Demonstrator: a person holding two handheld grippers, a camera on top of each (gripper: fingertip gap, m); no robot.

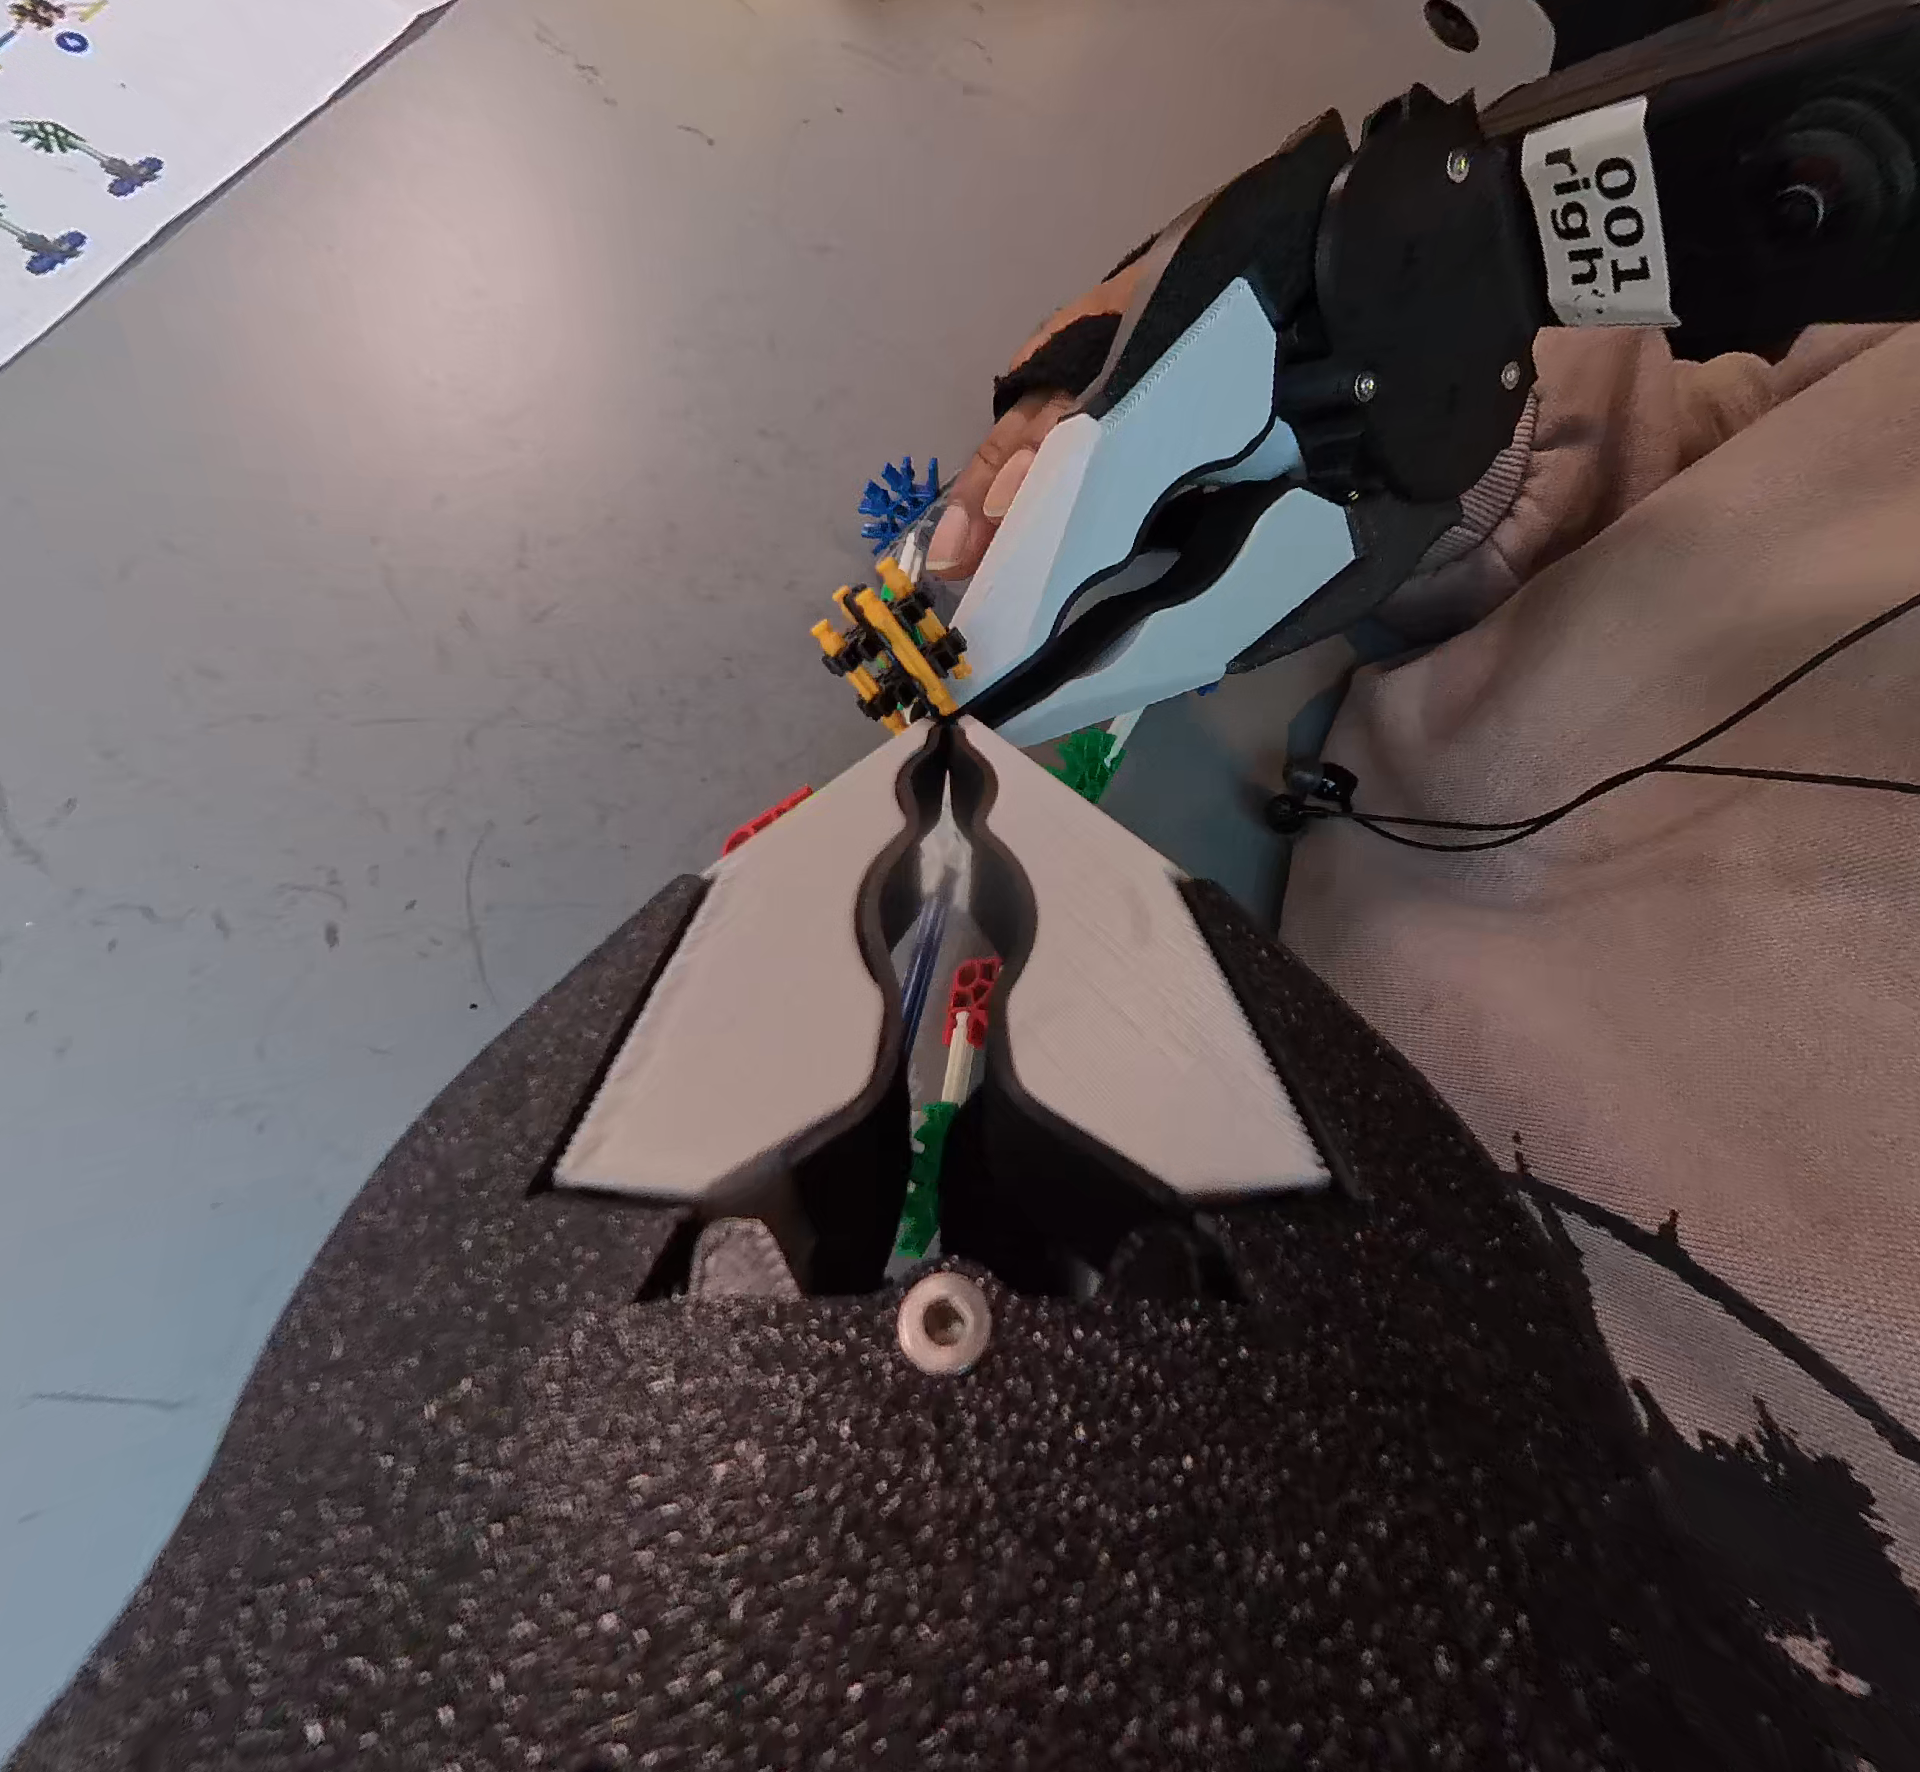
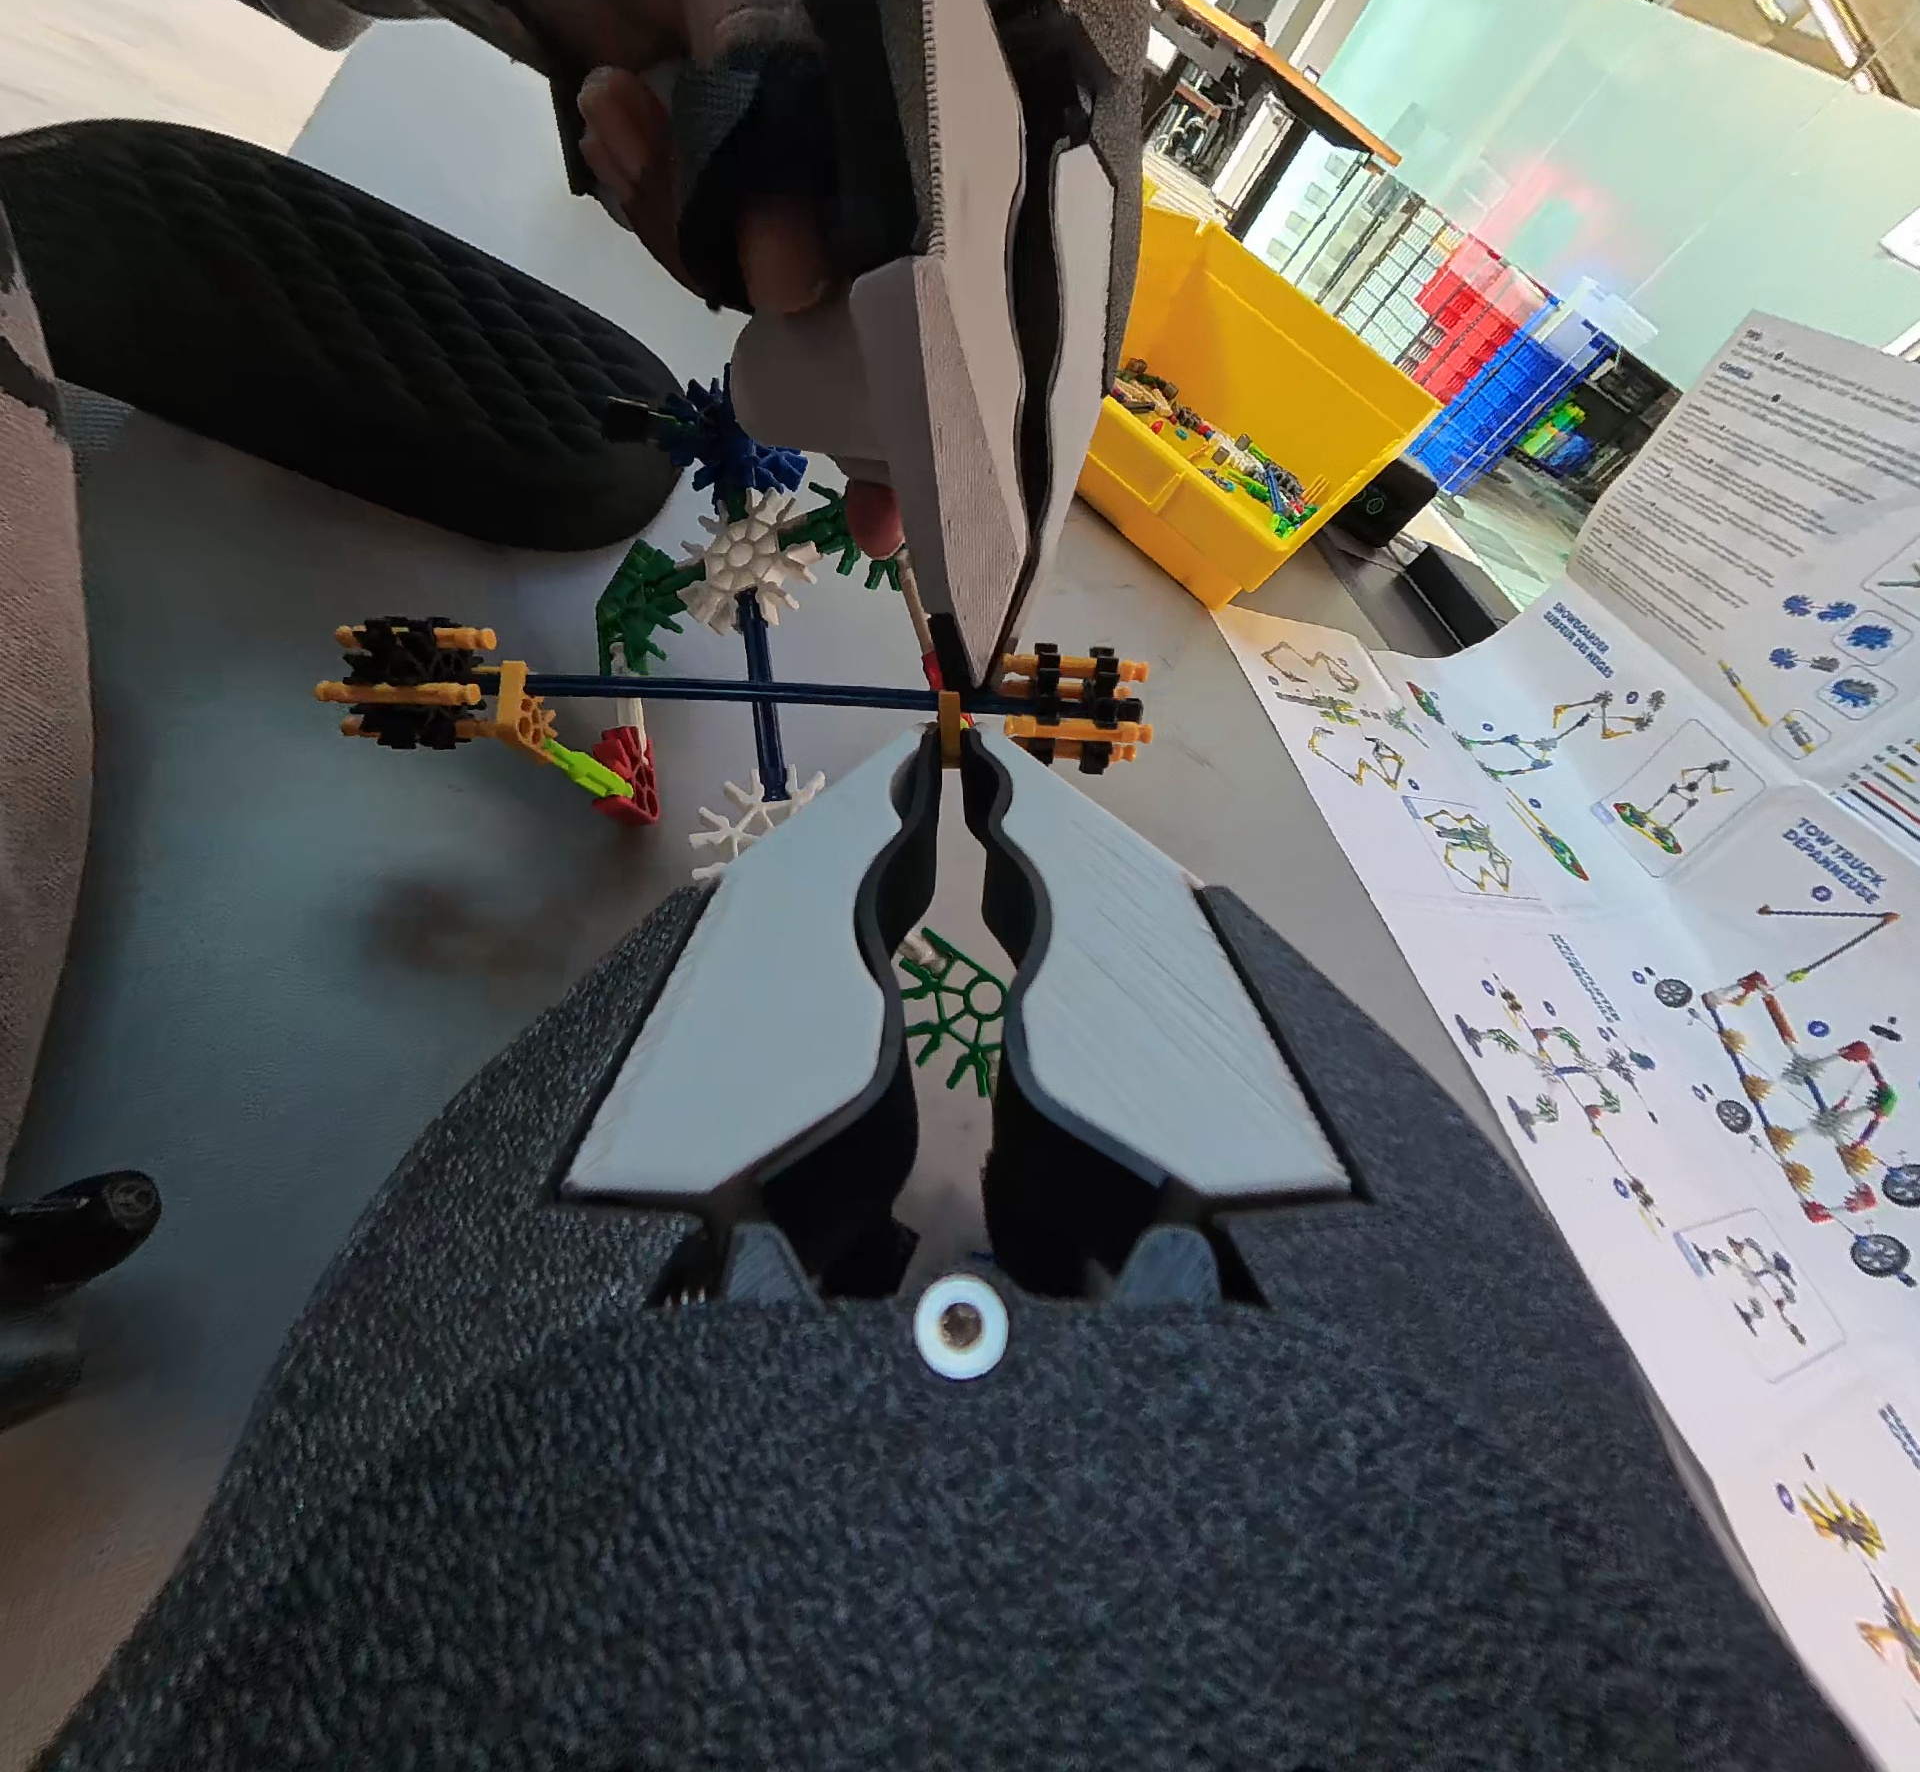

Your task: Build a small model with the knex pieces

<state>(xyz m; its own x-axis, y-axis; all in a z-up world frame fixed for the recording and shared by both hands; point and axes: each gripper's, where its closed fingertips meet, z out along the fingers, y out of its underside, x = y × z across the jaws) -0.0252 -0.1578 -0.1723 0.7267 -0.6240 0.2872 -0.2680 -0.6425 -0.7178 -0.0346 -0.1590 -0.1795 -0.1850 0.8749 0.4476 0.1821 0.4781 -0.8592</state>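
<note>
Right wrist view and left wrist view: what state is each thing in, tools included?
Left tool: shut on the colourful plastic rod-and-connector toy model, beside its black-and-yellow wheel.
Right tool: shut on the model's small orange connector.
Toy model: partly built, held above the grey table.
Yellow plastic bin: open, holding small parts.
White paper instruction sheet: unfolded, lying flat.

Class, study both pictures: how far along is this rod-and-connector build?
Done: the model has a blue axle carrying a left wheel and a right wheel, plus white, green and red connectors. In hand: the left tongs and right tongs both pinch it beside the right wheel. Left: unclear; loose pieces lie in the yellow bin near the instruction sheet.
</note>
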